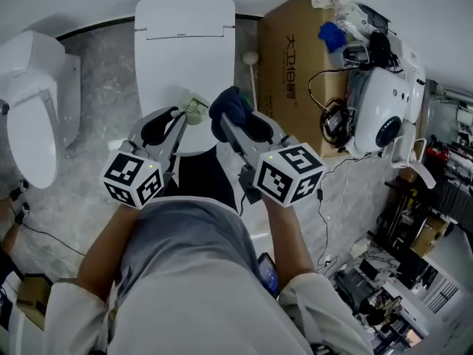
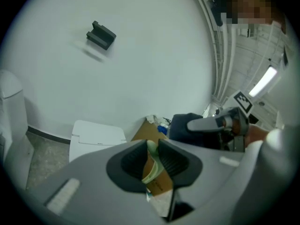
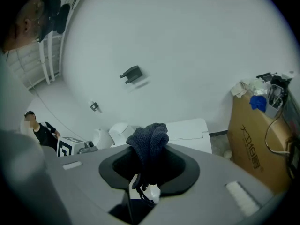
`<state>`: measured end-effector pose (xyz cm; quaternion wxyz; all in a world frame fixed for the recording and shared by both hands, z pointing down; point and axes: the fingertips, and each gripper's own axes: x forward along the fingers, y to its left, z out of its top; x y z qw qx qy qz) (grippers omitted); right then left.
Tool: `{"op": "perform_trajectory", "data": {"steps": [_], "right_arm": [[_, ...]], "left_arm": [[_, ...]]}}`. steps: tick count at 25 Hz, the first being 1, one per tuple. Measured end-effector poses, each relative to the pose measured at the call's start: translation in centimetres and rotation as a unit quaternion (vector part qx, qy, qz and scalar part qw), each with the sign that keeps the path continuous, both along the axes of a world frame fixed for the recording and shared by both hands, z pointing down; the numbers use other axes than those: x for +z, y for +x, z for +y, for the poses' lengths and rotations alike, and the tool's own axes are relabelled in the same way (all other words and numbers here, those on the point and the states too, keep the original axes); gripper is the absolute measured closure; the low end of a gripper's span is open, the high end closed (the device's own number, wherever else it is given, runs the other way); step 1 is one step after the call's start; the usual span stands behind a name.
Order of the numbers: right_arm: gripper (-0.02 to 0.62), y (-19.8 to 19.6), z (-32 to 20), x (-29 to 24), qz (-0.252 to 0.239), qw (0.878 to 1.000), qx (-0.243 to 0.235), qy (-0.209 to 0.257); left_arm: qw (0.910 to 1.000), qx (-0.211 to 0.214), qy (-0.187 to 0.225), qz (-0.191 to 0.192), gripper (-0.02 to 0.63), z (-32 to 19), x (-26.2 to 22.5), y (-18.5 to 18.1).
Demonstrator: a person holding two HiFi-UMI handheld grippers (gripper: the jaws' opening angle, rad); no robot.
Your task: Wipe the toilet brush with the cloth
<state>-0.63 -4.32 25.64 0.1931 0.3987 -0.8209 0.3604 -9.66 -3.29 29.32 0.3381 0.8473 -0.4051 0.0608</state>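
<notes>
white ceramic fills the middle of the head view: a toilet with a flat rectangular tank lid point(image 1: 185, 28) stands right under both grippers. to its right a brown cardboard box point(image 1: 284, 50) stands against the wall, with dark chinese characters running down its side. i cannot read them surely, and the small grey mark on the tank lid is too fine to make out. the only other print is the black-and-white square markers on the gripper cubes.

the right gripper point(image 1: 225, 120) is clamped on a dark blue, nubbly folded cloth point(image 1: 230, 103), which bunches up above its jaws in the right gripper view. the left gripper point(image 1: 183, 115) is closed on a small pale green and white piece point(image 1: 195, 109), which i take to be part of the toilet brush. only a short end shows, poking past the jaw tips toward the tank, so its long axis seems to run away from the person.

the relation that matters: the cloth sits just beside the green piece, on its right, near but not clearly touching, so the right gripper is the one placed to bring the cloth leftward onto it. a thin white stick with a round knob point(image 1: 255, 80) stands between toilet and box; i cannot tell what it is.
</notes>
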Motion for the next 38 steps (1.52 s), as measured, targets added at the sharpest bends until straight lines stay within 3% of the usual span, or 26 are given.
{"op": "perform_trajectory", "data": {"steps": [6,9,14,18,28,38], "right_arm": [[0.488,-0.8,-1.9,3.6,0.015,0.997,-0.078,0.007],[0.495,-0.9,-3.0,5.6,0.007,0.996,-0.092,-0.006],[0.495,-0.5,-4.5,10.0,0.041,0.993,-0.105,-0.034],[0.495,-1.6,-5.6,13.6,0.015,0.989,-0.135,-0.063],[0.492,-4.8,-5.2,21.3,-0.007,0.96,-0.249,-0.124],[0.488,-7.2,-5.2,27.1,-0.003,0.939,-0.306,-0.159]], "left_arm": [[0.9992,-0.025,0.019,-0.025,0.606,-0.3,0.0,-0.1],[0.9989,-0.033,0.022,-0.024,0.606,-0.4,-0.1,0.2],[0.9982,-0.054,0.019,-0.014,0.606,-0.8,0.0,-0.1],[0.9976,-0.064,0.024,-0.007,0.606,-1.6,0.2,-0.3],[0.9961,-0.087,-0.004,0.014,0.606,-0.9,0.7,-0.9],[0.9952,-0.095,-0.002,0.023,0.606,-1.4,1.0,-0.9]]}}
